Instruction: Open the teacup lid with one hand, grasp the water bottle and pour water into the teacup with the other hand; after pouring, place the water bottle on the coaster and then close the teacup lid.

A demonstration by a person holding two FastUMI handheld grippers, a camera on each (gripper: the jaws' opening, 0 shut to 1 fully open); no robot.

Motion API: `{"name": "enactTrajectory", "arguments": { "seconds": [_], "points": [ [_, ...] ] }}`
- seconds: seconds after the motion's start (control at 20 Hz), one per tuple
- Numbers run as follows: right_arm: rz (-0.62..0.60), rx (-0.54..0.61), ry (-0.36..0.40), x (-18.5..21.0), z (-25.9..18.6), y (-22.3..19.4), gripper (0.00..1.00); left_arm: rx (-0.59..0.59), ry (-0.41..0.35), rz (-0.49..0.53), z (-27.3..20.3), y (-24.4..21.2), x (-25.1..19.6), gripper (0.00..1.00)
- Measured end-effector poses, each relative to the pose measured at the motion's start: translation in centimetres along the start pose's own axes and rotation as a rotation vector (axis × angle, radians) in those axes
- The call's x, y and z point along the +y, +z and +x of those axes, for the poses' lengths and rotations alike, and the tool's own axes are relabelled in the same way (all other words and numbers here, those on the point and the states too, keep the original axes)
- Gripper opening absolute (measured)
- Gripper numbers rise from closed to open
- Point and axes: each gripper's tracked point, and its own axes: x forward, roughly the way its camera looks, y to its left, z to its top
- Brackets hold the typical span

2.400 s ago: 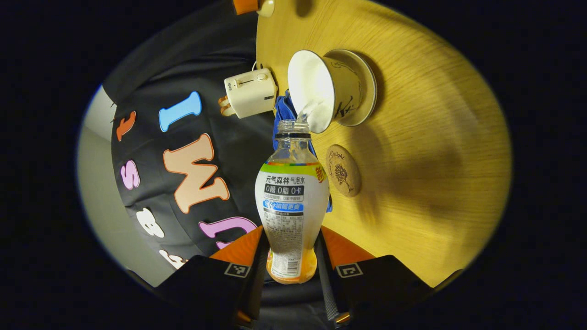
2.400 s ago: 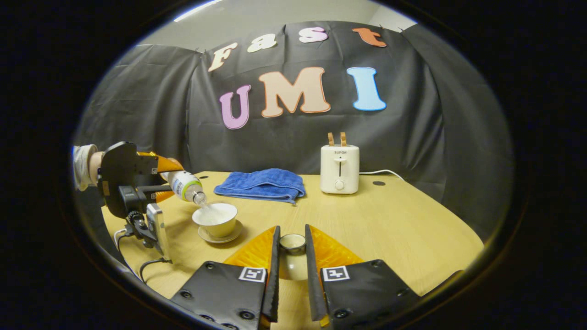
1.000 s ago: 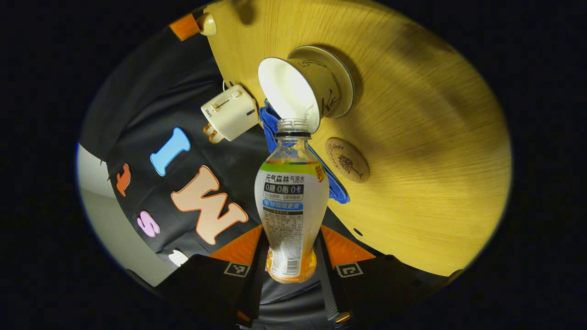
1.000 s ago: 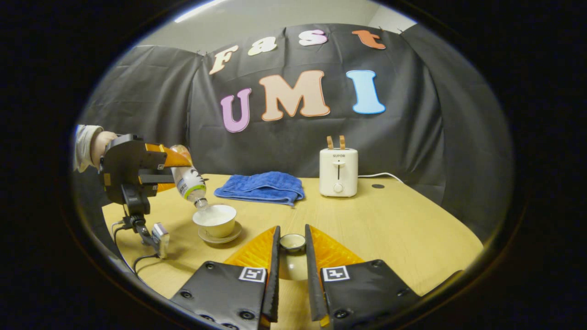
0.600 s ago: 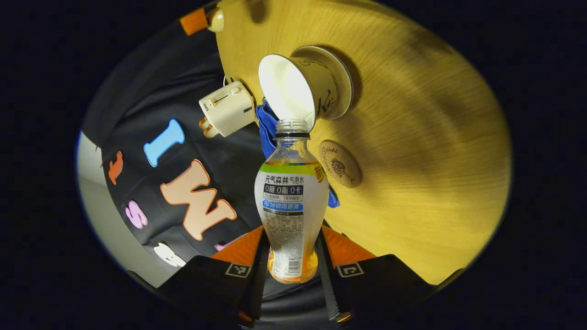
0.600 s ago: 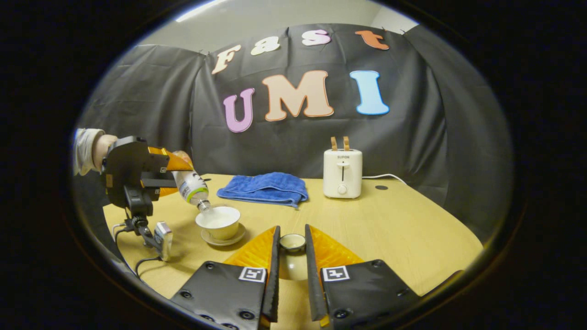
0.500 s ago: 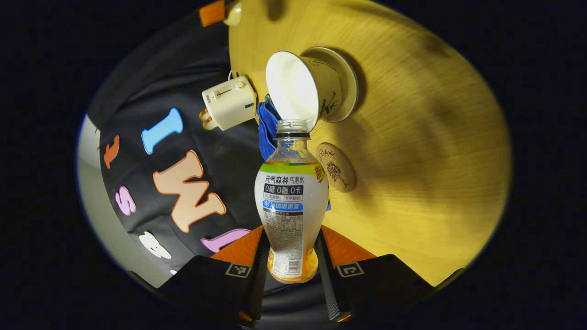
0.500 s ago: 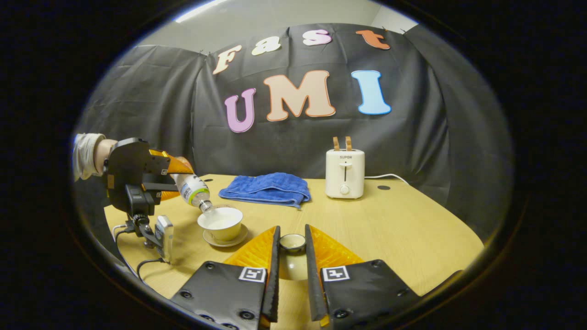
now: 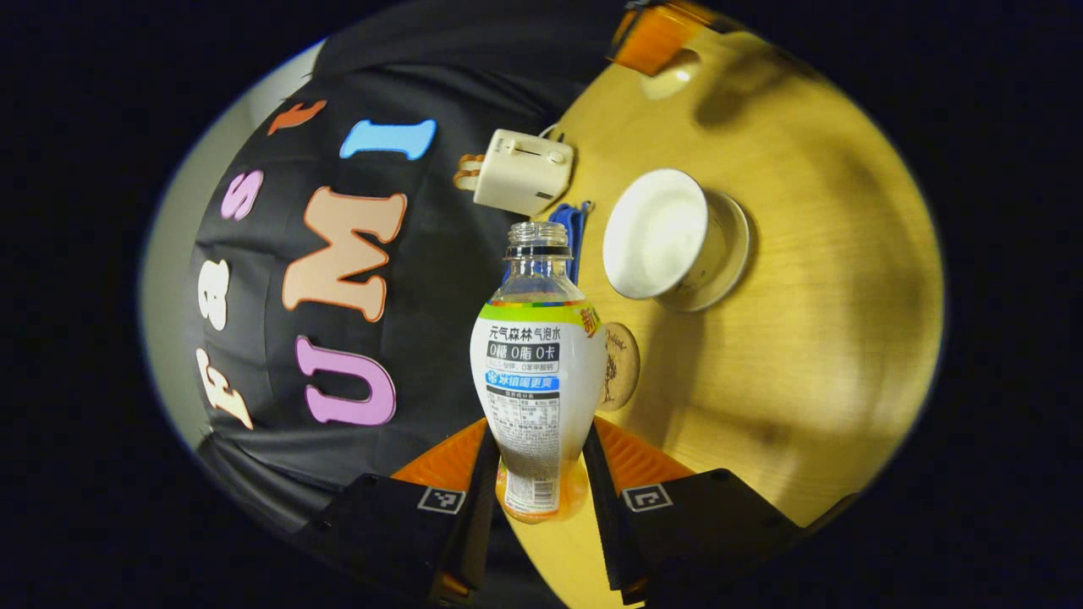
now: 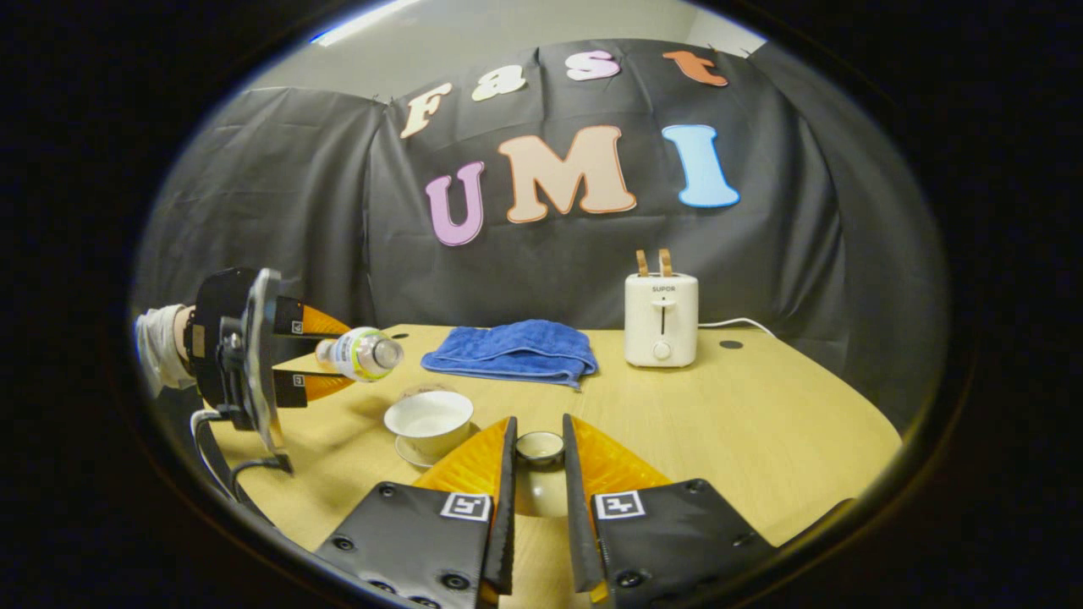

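Gripping the water bottle (image 9: 538, 372) by its lower body, the left gripper (image 9: 538, 499) has both fingers pressed against the bottle's sides; in the right gripper view the same left gripper (image 10: 313, 353) sits at the left edge of the worktop (image 10: 719, 423), held by a hand (image 10: 169, 347) in a pale sleeve, with the bottle (image 10: 360, 353) lying close to horizontal above the worktop, uncapped mouth toward the booth's middle. Item 1, teacup (image 10: 429, 420): white, uncovered, standing on its saucer (image 10: 408, 455) on the worktop, below and just right of the bottle's mouth, apart from it; in the left gripper view the teacup (image 9: 656, 235) lies to the right of the bottle's neck. Item 2, teacup lid (image 10: 540, 448): clamped between both fingers of the right gripper (image 10: 538, 474), held above the worktop near the teacup; also seen far off in the left gripper view (image 9: 673, 72). Item 3, coaster (image 9: 620, 365): round, wooden, printed with a tree motif, flat on the worktop, partly hidden behind the bottle's shoulder, bare. Item 4, blue towel (image 10: 512, 348): folded, toward the back of the worktop. Item 5, white toaster (image 10: 662, 317): upright beside the towel, 2 slices standing in its slots, a cable (image 10: 728, 322) trailing from its right side.
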Motion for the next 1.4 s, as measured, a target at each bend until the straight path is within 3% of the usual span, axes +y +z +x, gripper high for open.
{"name": "enactTrajectory", "arguments": {
  "seconds": [0.35,0.85,1.1,1.4],
  "points": [
    [-0.013,-0.003,0.004,1.1,-0.1,0.4,0.29,-0.143,0.01,-0.431,0.9,2.5,1.2,0.52],
    [-0.009,-0.003,-0.01,0.8,-0.1,0.1,0.29,-0.287,0.021,-0.902,4.8,4.5,3.5,0.52],
    [0.002,-0.001,-0.018,0.1,-0.1,0.0,0.29,-0.274,0.002,-1.063,7.3,4.0,2.9,0.54],
    [0.018,0.002,-0.027,-0.6,0.1,-0.3,0.29,-0.263,0.011,-1.098,8.6,3.7,2.4,0.56]
  ]
}}
